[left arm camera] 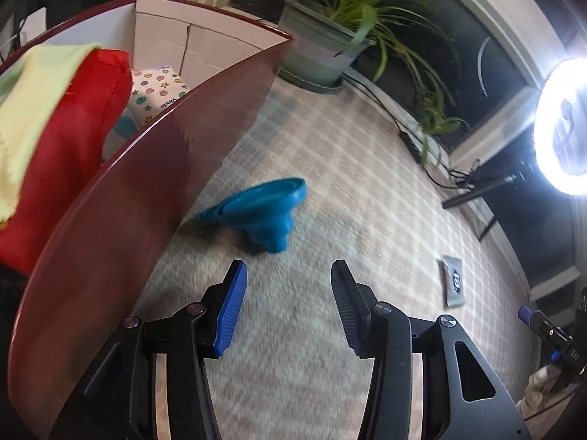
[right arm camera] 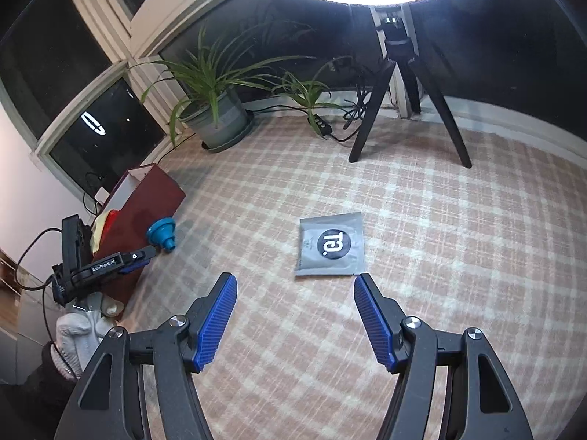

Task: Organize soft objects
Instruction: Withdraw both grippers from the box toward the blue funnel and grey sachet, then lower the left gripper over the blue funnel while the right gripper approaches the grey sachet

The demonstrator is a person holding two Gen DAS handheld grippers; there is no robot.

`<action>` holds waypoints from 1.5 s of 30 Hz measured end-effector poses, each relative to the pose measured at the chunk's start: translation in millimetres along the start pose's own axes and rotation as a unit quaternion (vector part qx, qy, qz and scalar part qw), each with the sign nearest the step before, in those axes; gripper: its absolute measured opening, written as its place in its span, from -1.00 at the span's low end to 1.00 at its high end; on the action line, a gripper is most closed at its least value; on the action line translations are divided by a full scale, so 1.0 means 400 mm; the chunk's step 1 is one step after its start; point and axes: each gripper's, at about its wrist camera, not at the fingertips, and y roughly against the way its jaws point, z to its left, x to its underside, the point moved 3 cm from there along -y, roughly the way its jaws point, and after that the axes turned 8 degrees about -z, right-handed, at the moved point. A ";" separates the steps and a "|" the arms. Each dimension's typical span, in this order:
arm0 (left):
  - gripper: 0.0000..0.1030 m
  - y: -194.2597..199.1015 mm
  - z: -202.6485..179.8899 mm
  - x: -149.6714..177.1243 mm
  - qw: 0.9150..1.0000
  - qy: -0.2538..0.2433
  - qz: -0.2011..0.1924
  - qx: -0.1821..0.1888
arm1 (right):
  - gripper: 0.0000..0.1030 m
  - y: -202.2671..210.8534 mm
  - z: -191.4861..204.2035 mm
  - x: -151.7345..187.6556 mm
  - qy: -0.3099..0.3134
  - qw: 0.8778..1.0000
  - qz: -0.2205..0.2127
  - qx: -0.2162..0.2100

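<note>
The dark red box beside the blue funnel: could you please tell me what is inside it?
Inside the dark red box are a red cloth item with a pale yellow-green cloth draped over it, and a star-patterned tissue pack. Anything beneath them is hidden by the box wall.

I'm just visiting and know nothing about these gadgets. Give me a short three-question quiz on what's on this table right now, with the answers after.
1. True or false: the blue funnel lies on the checked cloth beside the red box.
2. Which thing lies just ahead of the right gripper? A) a potted plant B) the grey packet C) a red cloth
3. In a word each: is the left gripper open or shut, and is anything between its fingers?

Key:
1. True.
2. B.
3. Open; nothing.
</note>
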 end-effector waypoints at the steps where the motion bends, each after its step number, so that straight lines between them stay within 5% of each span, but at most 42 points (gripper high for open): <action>1: 0.04 -0.009 0.000 -0.004 1.000 0.002 -0.001 -0.003 | 0.22 -0.016 -0.007 -0.004 -0.001 1.000 0.003 -0.003; 9: 0.04 -0.070 -0.048 -0.038 0.998 -0.044 -0.023 -0.030 | 0.21 -0.096 -0.042 -0.003 -0.009 1.000 0.022 -0.014; 16: 0.04 -0.075 -0.155 -0.049 0.992 -0.112 -0.043 0.025 | 0.22 -0.118 -0.070 -0.006 -0.022 0.999 0.025 -0.013; 29: 0.04 -0.083 -0.120 -0.052 0.994 -0.106 -0.040 -0.004 | 0.22 -0.145 -0.075 0.006 -0.027 0.999 0.039 -0.020; 41: 0.04 -0.145 -0.265 -0.121 0.984 -0.169 -0.051 0.023 | 0.22 -0.137 -0.089 0.010 -0.034 0.998 0.036 -0.033; 45: 0.04 -0.119 -0.285 -0.146 0.982 -0.166 -0.082 0.031 | 0.22 -0.134 -0.104 0.013 -0.036 0.998 0.034 -0.030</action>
